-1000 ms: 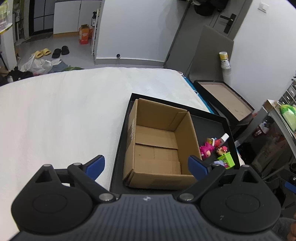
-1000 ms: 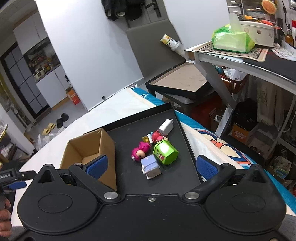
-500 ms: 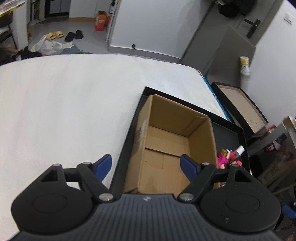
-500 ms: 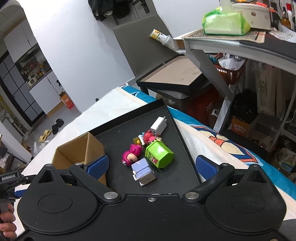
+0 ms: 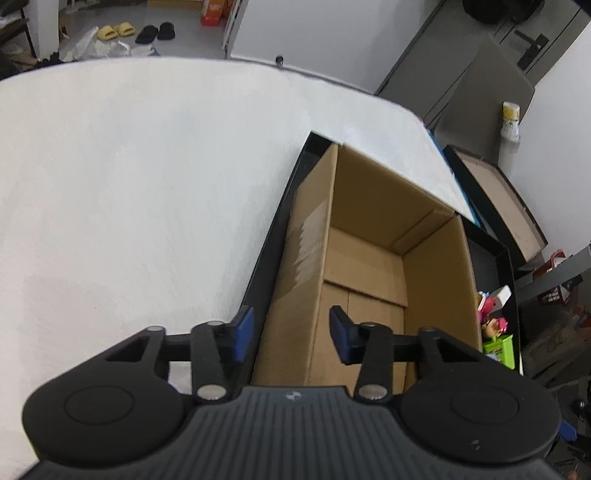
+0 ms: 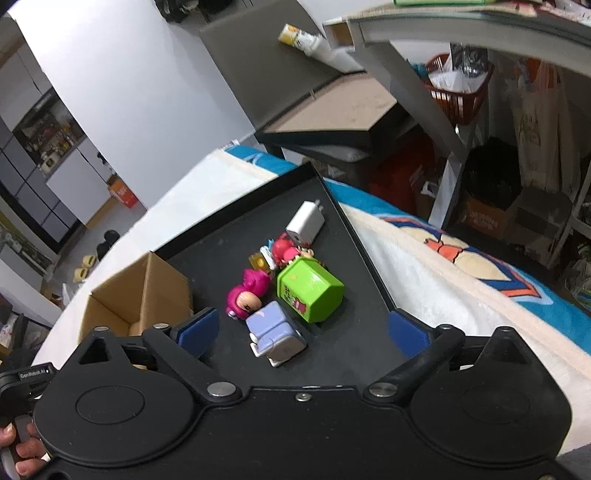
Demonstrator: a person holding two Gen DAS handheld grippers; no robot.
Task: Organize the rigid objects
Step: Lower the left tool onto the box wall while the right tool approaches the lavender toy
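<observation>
Straddling the near left wall of the cardboard box [image 5: 369, 258], your left claw [image 5: 291, 334] is partly open, gripping nothing. Your right claw [image 6: 303, 328] gapes wide, empty, above the lilac toy [image 6: 275, 332] on the black tray [image 6: 362, 266], beside the green block [image 6: 308, 290].

toys [image 5: 496, 325] half hidden behind box wall [image 5: 439, 280]

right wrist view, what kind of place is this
Probably a lived-in home or home workshop: slippers lie on the floor, a cluttered desk stands nearby, and a patterned blanket covers the work surface.
</observation>
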